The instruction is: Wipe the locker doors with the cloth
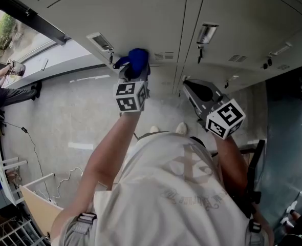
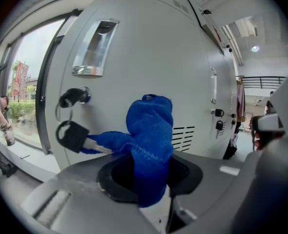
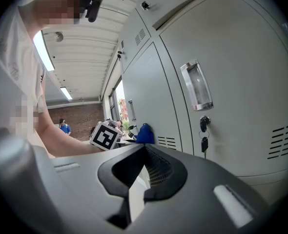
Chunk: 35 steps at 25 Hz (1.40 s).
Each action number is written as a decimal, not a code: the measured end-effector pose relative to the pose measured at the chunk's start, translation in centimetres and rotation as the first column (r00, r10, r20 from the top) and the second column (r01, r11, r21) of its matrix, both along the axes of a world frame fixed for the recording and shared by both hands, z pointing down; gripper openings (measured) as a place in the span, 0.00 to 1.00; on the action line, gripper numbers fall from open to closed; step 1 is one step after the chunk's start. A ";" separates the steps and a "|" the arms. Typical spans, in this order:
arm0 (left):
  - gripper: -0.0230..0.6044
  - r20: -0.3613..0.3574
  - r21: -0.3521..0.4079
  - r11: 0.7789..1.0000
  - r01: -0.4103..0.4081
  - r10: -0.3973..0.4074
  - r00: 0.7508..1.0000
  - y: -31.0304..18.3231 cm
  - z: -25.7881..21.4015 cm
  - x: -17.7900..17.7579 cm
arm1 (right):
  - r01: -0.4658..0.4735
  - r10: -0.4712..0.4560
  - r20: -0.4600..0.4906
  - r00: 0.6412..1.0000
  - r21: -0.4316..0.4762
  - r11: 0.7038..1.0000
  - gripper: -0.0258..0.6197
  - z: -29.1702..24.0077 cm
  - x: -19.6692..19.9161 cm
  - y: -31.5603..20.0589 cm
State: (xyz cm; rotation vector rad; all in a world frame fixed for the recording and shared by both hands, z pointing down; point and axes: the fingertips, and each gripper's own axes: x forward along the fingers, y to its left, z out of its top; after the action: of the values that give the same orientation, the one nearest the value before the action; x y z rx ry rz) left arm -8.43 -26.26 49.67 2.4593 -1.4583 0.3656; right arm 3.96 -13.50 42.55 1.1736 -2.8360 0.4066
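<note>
Wiping is in hand: the blue cloth (image 2: 151,135) is grasped by the left claw (image 2: 149,177) and held against the locker door (image 2: 149,48), just right of the hanging key (image 2: 73,135). The right claw (image 3: 143,177) is clenched on nothing. Flat, firm contact is advised, and the key should be skirted.

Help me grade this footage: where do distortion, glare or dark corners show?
Left gripper view: cloth sharp, fisheye bulges the locker door, corners go black, window brightest. Right gripper view: same bulge, ceiling light blown out. Head view: even light, straighter lines.
</note>
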 end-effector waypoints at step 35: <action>0.23 0.131 0.013 0.889 -0.457 0.451 0.883 3.0 3.6 13.1 | -0.060 0.059 -0.006 0.998 -0.063 0.996 0.05 1.4 2.0 0.9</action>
State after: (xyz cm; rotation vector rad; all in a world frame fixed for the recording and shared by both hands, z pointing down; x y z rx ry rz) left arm 4.67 -23.30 53.24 2.8479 -0.9138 0.5924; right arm 6.01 -12.61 43.96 1.2480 -2.7686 0.4920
